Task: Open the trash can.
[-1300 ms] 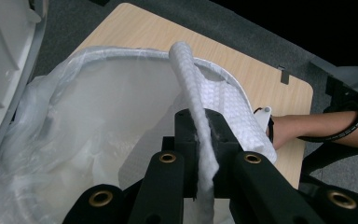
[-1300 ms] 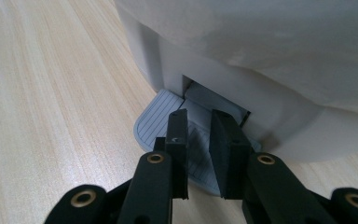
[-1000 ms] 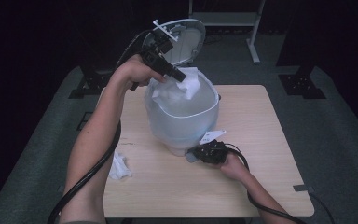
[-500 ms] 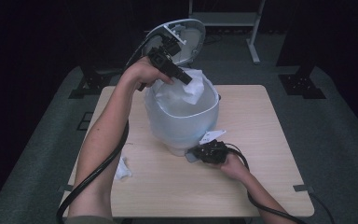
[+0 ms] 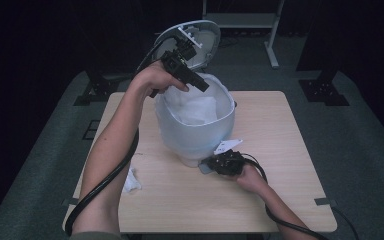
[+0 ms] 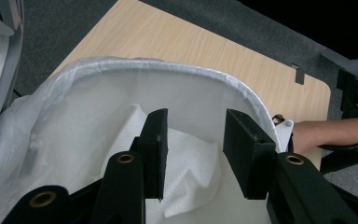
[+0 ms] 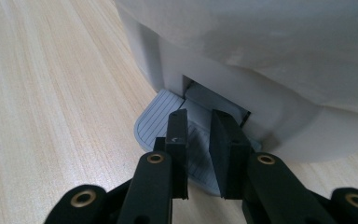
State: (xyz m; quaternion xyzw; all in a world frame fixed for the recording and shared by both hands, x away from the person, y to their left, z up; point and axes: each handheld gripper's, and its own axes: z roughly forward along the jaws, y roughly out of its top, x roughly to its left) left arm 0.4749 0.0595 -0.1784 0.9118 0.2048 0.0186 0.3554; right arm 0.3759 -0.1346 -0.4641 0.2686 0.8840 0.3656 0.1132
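A wooden table [image 5: 280,200] carries a pale pedal bin [image 5: 195,135] near its middle, its lid [image 5: 200,37] tipped up and back, its rim wrapped in a white liner [image 6: 42,126]. A crumpled paper towel [image 6: 191,163] lies inside the bin on the liner, directly below the left gripper [image 6: 193,140], which hangs over the bin's mouth; its jaws have just been opening and stand apart with nothing between them. At the bin's foot the right gripper [image 7: 198,140] rests low on the grey ribbed pedal [image 7: 161,116], jaws drawn narrow, tips down on its surface. A second crumpled tissue [image 5: 131,181] lies on the table by the person's left forearm, well apart from the bin.
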